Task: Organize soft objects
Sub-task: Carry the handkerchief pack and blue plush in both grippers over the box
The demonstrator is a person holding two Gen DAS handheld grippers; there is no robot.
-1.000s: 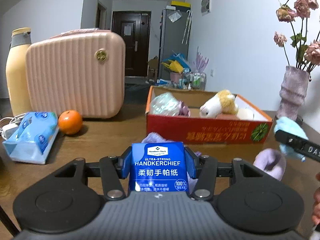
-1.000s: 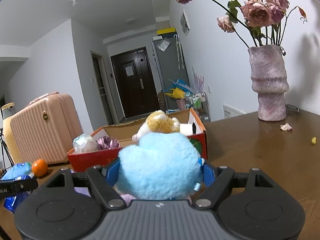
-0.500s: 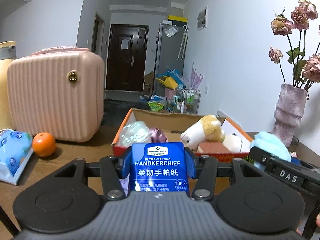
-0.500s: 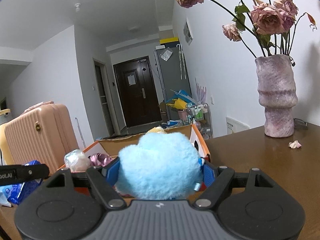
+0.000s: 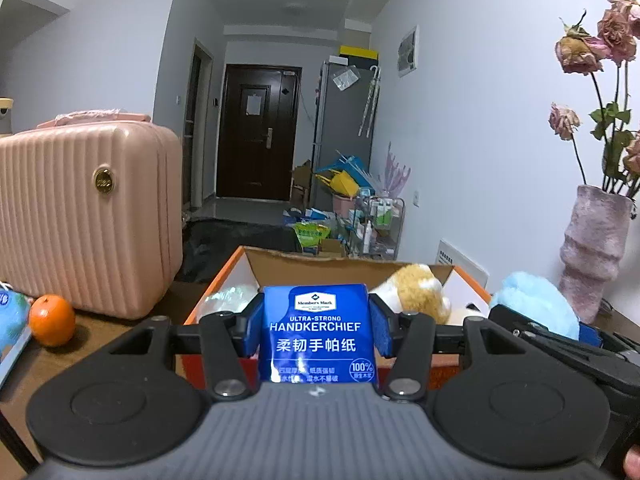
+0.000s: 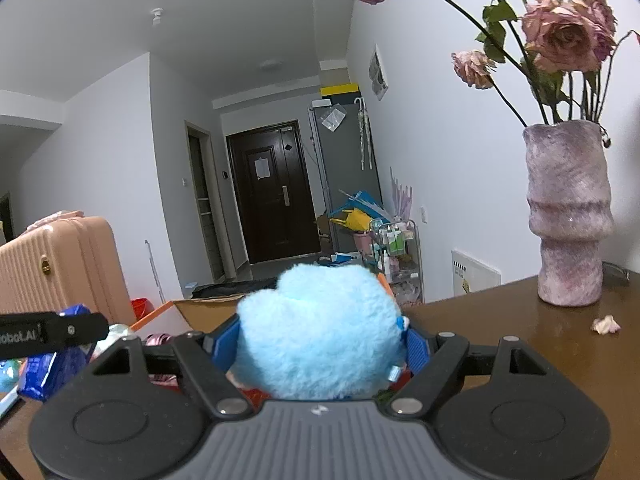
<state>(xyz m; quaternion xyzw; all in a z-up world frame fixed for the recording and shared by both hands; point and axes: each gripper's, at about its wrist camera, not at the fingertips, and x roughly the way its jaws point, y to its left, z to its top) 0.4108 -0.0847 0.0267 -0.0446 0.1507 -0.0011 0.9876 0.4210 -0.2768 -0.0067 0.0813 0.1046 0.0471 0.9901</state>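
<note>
Left wrist view: the left gripper (image 5: 316, 332) is clenched on a blue handkerchief pack (image 5: 316, 336), its blue fingers (image 5: 253, 330) pressing both side faces. The pack is held upright, above the near wall of the orange cardboard box (image 5: 466, 280). Inside the box lie a yellow-and-white plush toy (image 5: 416, 292) and a clear wrapped item (image 5: 232, 298). A pink suitcase (image 5: 84, 216) stands on the bench (image 5: 116, 330) left of the box, with an orange (image 5: 52, 320) just in front of it.

Right wrist view: the right gripper (image 6: 320, 344) grasps a light-blue plush ball (image 6: 320, 328); the fingers (image 6: 416, 350) squeeze its sides. The ball is held over the box's right end. A pink vase (image 6: 568, 216) with dried roses (image 6: 560, 36) stands on the bench to the right, well apart from the box. The left gripper and its pack appear at the left edge.
</note>
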